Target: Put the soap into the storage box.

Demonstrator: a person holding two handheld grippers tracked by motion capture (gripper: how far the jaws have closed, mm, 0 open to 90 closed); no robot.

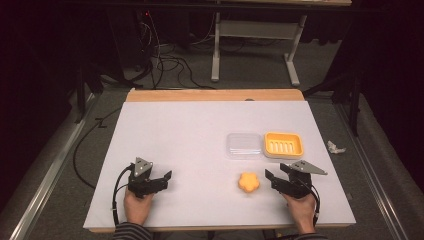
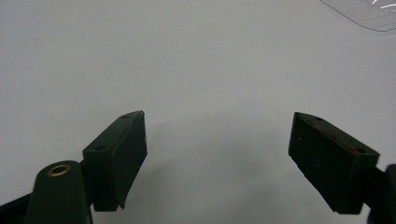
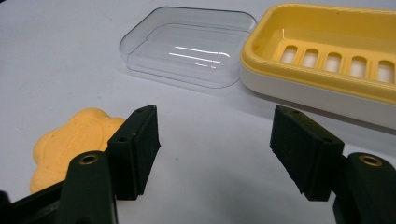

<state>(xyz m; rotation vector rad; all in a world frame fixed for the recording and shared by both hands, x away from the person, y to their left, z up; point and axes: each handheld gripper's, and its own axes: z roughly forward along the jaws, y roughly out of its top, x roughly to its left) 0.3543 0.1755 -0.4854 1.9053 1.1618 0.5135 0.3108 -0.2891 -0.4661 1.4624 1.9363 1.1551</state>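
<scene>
An orange flower-shaped soap lies on the white table, right of centre near the front. Behind it a clear plastic lid lies beside a yellow soap dish with a slotted insert. My right gripper rests just right of the soap, jaws apart with only bare table between them; the soap lies outside its left jaw. My left gripper sits at the front left, open over bare table.
The table's wooden far edge borders the floor, where cables and a white frame's legs stand. A crumpled scrap lies on the floor at the right. Both hands come in over the front edge.
</scene>
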